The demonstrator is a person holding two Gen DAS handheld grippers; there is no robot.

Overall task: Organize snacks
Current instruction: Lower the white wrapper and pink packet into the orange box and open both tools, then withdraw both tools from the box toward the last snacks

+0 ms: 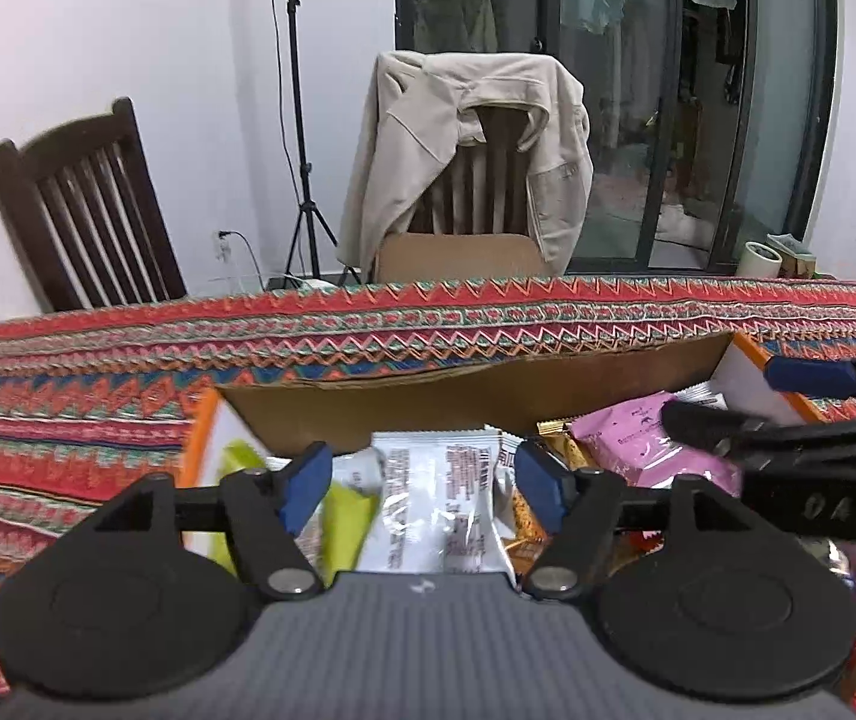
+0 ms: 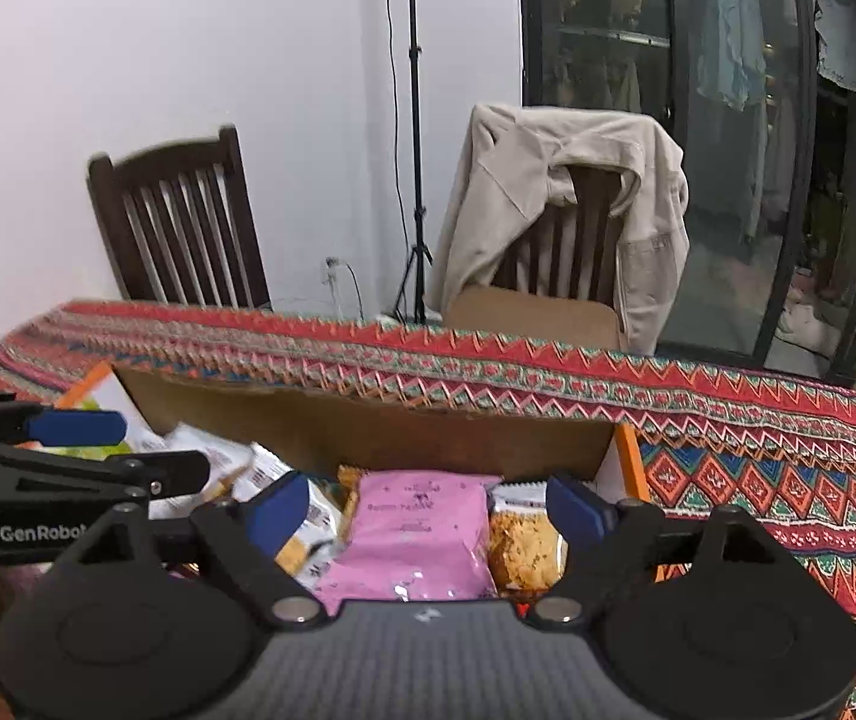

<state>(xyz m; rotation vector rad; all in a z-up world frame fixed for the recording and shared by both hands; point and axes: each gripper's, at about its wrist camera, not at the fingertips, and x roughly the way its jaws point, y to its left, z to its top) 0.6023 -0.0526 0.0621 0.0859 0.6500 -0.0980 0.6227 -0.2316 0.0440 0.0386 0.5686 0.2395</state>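
Snack packets lie loosely heaped inside an open cardboard box (image 1: 464, 402) with orange-edged flaps, which serves as the landmark here. At the box's middle-left a white printed packet (image 1: 428, 498) rests on the heap, with a yellow-green packet (image 1: 347, 525) just beside it toward the left wall. At the box's middle-right lies a pink packet (image 2: 413, 534), flanked on its right by a clear-fronted pack of orange-brown crackers (image 2: 524, 546).

The packets appear light, thin and crinkly; their film is likely slippery, and cracker contents would crush under pressure. A grasp is best taken at a flat crimped end seam or across a narrow edge, with gentle closure.

The left gripper (image 1: 425, 489) hovers over the white packet, jaws spread wide, holding nothing. The right gripper (image 2: 428, 513) hovers over the pink packet, likewise wide open and empty.

The box sits on a red patterned tablecloth (image 2: 728, 420); beyond its far wall stand two wooden chairs, one draped with a beige jacket (image 1: 476, 144).
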